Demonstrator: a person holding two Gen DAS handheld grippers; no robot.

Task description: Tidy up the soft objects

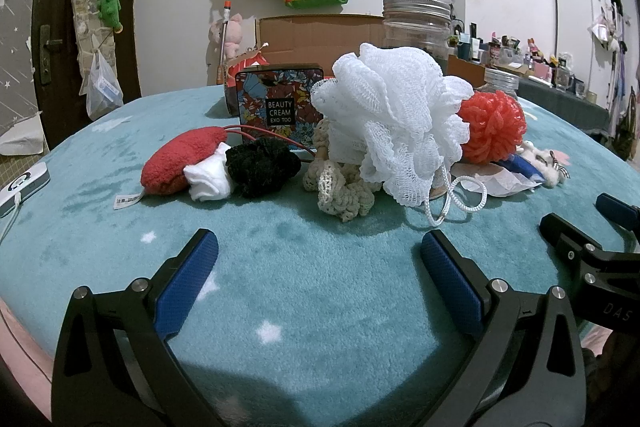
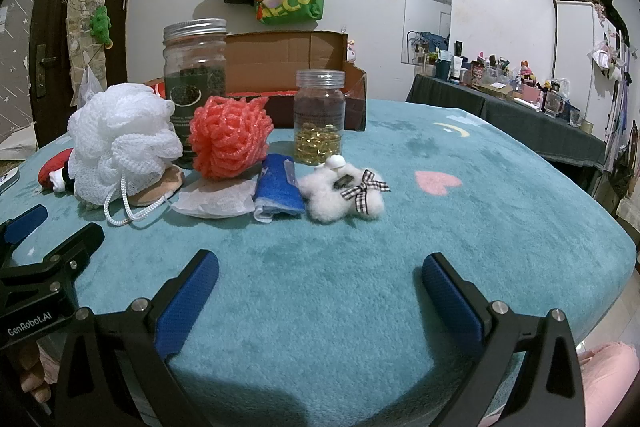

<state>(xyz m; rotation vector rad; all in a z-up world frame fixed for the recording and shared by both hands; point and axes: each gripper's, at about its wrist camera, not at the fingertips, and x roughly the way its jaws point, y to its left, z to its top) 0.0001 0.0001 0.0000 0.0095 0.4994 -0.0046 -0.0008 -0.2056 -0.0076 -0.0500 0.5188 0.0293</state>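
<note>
Teal plush covers the table point(image 1: 304, 287), dotted with small white stars and, over on the right, a pink heart point(image 2: 438, 182). The soft things lie in a loose row across its middle. At the left end a red plush point(image 1: 178, 161) touches a white cloth point(image 1: 208, 179), and a black scrunchie point(image 1: 260, 165) presses against that. Next comes a cream crochet piece point(image 1: 344, 187), half tucked under the big white loofah point(image 1: 384, 123), whose cord loops out onto the plush toward the grippers. A coral loofah point(image 2: 228, 137) sits just beside the white one on its right, and in front of it lie a flat white pad point(image 2: 216, 201), a blue cloth point(image 2: 278, 189) and a fluffy white toy point(image 2: 340, 197) with a checked bow. Behind the row stand a floral tin point(image 1: 278, 99) reading BEAUTY CREAM, a tall jar point(image 2: 196, 75) with a metal lid, a smaller jar point(image 2: 319, 117) of yellow capsules, and an open cardboard box point(image 2: 288, 63). The left gripper point(image 1: 320, 255) hangs low over bare plush in front of the scrunchie and crochet piece, its blue pads point(image 1: 188, 287) wide apart and holding nothing. The right gripper point(image 2: 320, 275) hovers side by side with it, facing the fluffy toy, its jaws likewise spread and empty. Both are well short of the row.
</note>
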